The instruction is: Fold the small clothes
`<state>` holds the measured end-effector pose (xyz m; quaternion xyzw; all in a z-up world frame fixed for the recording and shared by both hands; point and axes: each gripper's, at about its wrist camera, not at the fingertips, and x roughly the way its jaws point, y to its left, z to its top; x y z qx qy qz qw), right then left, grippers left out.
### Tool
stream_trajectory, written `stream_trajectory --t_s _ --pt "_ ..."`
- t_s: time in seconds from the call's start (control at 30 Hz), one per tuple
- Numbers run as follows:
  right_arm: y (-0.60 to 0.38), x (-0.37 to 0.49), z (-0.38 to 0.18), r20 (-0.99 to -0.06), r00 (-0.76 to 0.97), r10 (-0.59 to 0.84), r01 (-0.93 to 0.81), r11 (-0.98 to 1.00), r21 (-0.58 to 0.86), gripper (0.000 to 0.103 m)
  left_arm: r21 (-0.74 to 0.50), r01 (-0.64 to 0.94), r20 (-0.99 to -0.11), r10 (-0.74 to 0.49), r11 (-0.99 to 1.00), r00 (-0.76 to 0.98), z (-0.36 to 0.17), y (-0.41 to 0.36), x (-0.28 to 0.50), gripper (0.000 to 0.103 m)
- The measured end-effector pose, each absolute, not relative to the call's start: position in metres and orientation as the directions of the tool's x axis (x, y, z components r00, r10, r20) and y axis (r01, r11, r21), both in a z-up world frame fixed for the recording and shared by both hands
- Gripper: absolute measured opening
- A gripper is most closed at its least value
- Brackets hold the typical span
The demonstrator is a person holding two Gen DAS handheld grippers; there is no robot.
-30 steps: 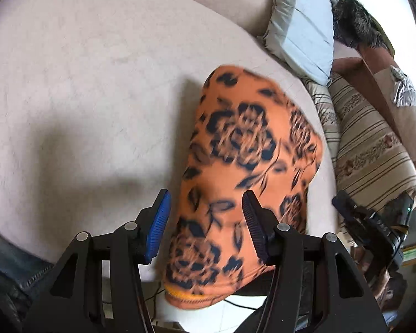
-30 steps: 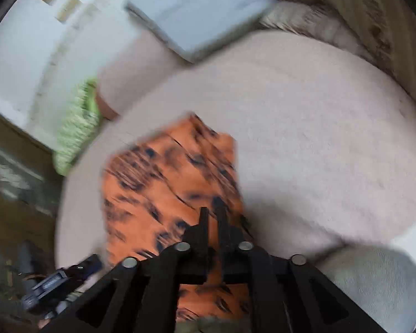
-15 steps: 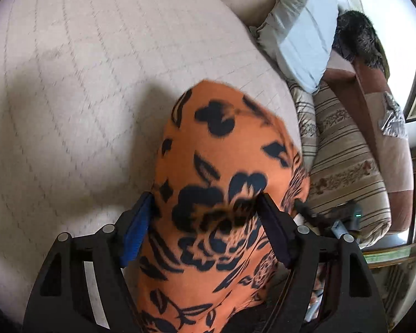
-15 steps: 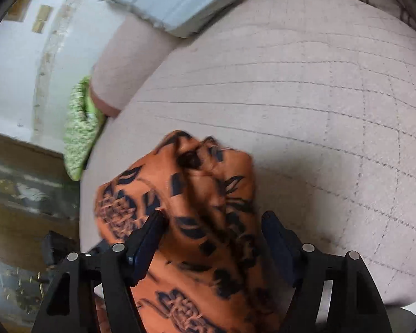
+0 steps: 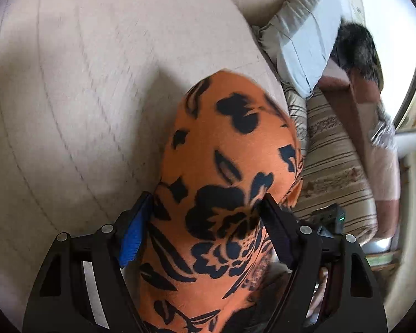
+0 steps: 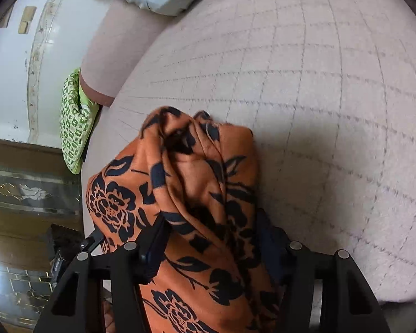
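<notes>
The orange garment (image 5: pixel 224 183), printed with black flowers, lies bunched on the quilted beige cushion (image 5: pixel 77 88) near its edge.

Left gripper (image 5: pixel 205 227): the fingers (image 5: pixel 133 236) are spread and opening. The garment passes between them. The blue pad on the near side stands just beside the cloth; whether the pads press on it cannot be told with certainty, but the fingers appear released.

Right gripper (image 6: pixel 216 247): the fingers (image 6: pixel 155 247) are spread and closing. A gathered fold of the garment (image 6: pixel 191 194) lies between them. The cloth covers much of the far finger. No firm pinch is visible.

Surroundings: a pale blue pillow (image 5: pixel 305 41) and a striped cushion (image 5: pixel 335 172) lie beyond the garment in the left wrist view. A green patterned cloth (image 6: pixel 75 122) hangs at the cushion's side in the right wrist view.
</notes>
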<state>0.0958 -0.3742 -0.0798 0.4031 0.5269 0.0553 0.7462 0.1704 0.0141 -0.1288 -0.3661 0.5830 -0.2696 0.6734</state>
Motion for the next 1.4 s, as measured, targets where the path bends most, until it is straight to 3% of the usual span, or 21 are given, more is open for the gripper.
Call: stream_trajectory --t_s 0.1,0.17,0.23,0.4,0.57,0.8,0.87,0.97,1.03,1.1,1.13,1.2,1.4 --pt "-0.374 0.092 -0.081 -0.741 0.428 0.518 0.342 0.665 0.663 0.056 -0.813 -0.08 -0.581 -0.795 0.577 0.174 -0.12 0.018 0.167 0.065" --pt "-0.373 0.085 -0.079 -0.73 0.428 0.533 0.324 0.663 0.675 0.045 -0.801 -0.043 -0.593 -0.783 0.597 0.188 -0.109 0.017 0.162 0.045" --pt "-0.368 0.081 -0.073 -0.725 0.432 0.536 0.293 0.677 0.675 0.03 -0.816 -0.02 -0.569 -0.796 0.578 0.208 -0.099 0.019 0.153 0.04" --pt "-0.364 0.065 -0.052 -0.651 0.513 0.56 0.215 0.65 0.729 0.019 -0.836 0.038 -0.522 -0.815 0.548 0.252 -0.061 0.031 0.141 0.037" --pt "-0.345 0.066 -0.028 -0.594 0.542 0.595 0.133 0.636 0.76 0.018 -0.813 0.065 -0.535 -0.787 0.578 0.308 -0.022 0.057 0.159 0.037" --pt "-0.313 0.136 -0.021 -0.569 0.514 0.642 0.098 0.615 0.783 0.018 -0.79 0.028 -0.569 -0.749 0.613 0.34 -0.024 0.076 0.225 0.04" --pt "-0.31 0.16 -0.032 -0.594 0.501 0.629 0.103 0.639 0.763 0.019 -0.742 -0.015 -0.636 -0.696 0.671 0.331 -0.048 0.078 0.239 0.046" --pt "-0.306 0.183 -0.065 -0.654 0.45 0.609 0.131 0.679 0.722 0.021 -0.567 -0.12 -0.795 -0.504 0.815 0.337 -0.075 0.073 0.246 0.048" --pt "-0.309 0.181 -0.085 -0.648 0.434 0.626 0.19 0.64 0.745 0.024 -0.473 -0.082 -0.836 -0.418 0.877 0.355 -0.068 0.066 0.241 0.051" --pt "-0.315 0.169 -0.083 -0.586 0.469 0.661 0.198 0.568 0.799 0.026 -0.414 -0.058 -0.845 -0.36 0.908 0.397 -0.05 0.065 0.232 0.051" --pt "-0.314 0.167 -0.077 -0.581 0.474 0.662 0.19 0.567 0.801 0.033 -0.392 -0.045 -0.839 -0.337 0.919 0.427 -0.04 0.065 0.225 0.051" --pt "-0.313 0.153 -0.057 -0.624 0.472 0.623 0.163 0.633 0.757 0.047 -0.381 -0.031 -0.838 -0.331 0.924 0.434 -0.033 0.069 0.212 0.051" --pt "-0.309 0.092 -0.052 -0.722 0.441 0.533 0.178 0.737 0.652 0.047 -0.474 -0.017 -0.839 -0.445 0.881 0.314 -0.063 0.071 0.162 0.058"
